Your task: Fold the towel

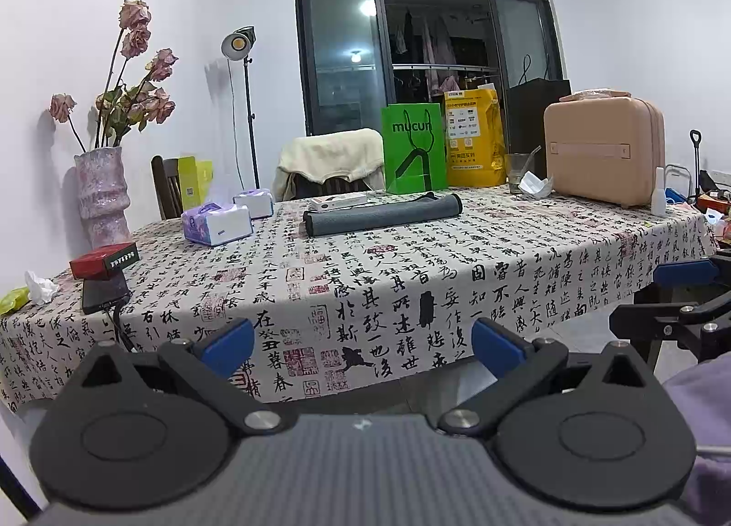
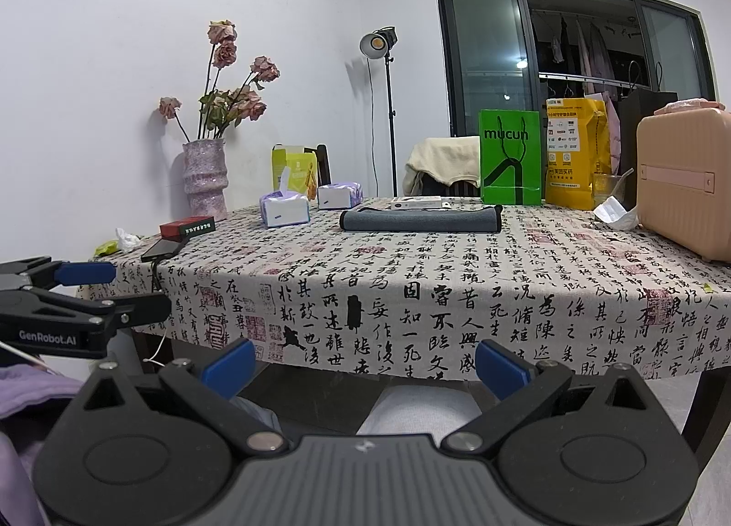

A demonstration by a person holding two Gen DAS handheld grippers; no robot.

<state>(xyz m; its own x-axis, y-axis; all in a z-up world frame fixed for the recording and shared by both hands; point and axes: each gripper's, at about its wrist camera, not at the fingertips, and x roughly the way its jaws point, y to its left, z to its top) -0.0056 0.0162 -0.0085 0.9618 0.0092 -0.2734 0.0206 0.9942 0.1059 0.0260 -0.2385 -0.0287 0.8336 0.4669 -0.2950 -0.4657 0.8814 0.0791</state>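
A dark grey towel (image 1: 383, 214) lies folded in a long strip on the far half of the table; it also shows in the right wrist view (image 2: 420, 220). My left gripper (image 1: 363, 348) is open and empty, held off the table's near edge, well short of the towel. My right gripper (image 2: 364, 364) is open and empty too, also in front of and below the near edge. The right gripper shows at the right edge of the left wrist view (image 1: 676, 293); the left gripper shows at the left edge of the right wrist view (image 2: 82, 293).
The table (image 1: 411, 279) has a calligraphy-print cloth. On it: two tissue boxes (image 1: 217, 224), a vase of dried roses (image 1: 101, 192), a red box (image 1: 104, 260) over a phone, a white box (image 1: 338, 202), a green bag (image 1: 415, 154), a yellow bag (image 1: 475, 138), a glass (image 1: 518, 172) and a pink case (image 1: 603, 151).
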